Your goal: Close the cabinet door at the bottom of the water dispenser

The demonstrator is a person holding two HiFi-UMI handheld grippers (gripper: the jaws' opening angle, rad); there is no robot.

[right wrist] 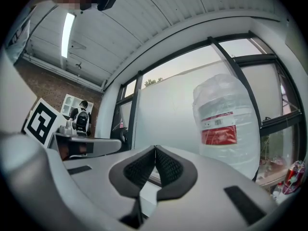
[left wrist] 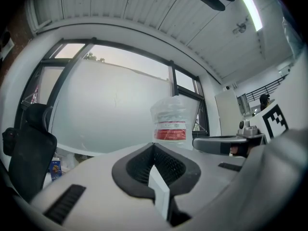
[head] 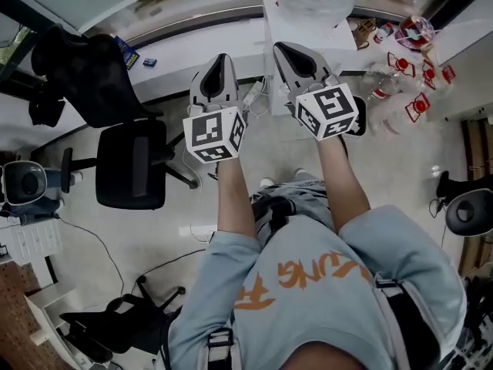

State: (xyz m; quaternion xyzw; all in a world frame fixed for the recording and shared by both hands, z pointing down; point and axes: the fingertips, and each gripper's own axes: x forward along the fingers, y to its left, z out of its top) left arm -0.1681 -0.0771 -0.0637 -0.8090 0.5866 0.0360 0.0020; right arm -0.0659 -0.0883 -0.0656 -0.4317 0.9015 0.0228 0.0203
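Grey sweatshirt with orange lettering [head: 308, 284] fills the bottom of the head view. Beyond it the left gripper [head: 222, 62] and right gripper [head: 285, 51] are held side by side before the white water dispenser [head: 323, 33], whose bottom cabinet door no view shows. Only the gripper views show each pair of jaws clenched together and empty, and the clear red-labelled water bottle [left wrist: 171, 124] upright against the window [left wrist: 110, 109].

Office chair [head: 131, 164]: black, stood on the pale floor.
Blue carton [head: 129, 52]: stood on the white counter behind the office chair.
Clear bottles [head: 404, 72]: red-labelled, clustered well to the right of the office chair.
Round grey device [head: 27, 182]: sat near the office chair's left side.
Black cable [head: 100, 245]: trailed across the floor in front of the office chair.
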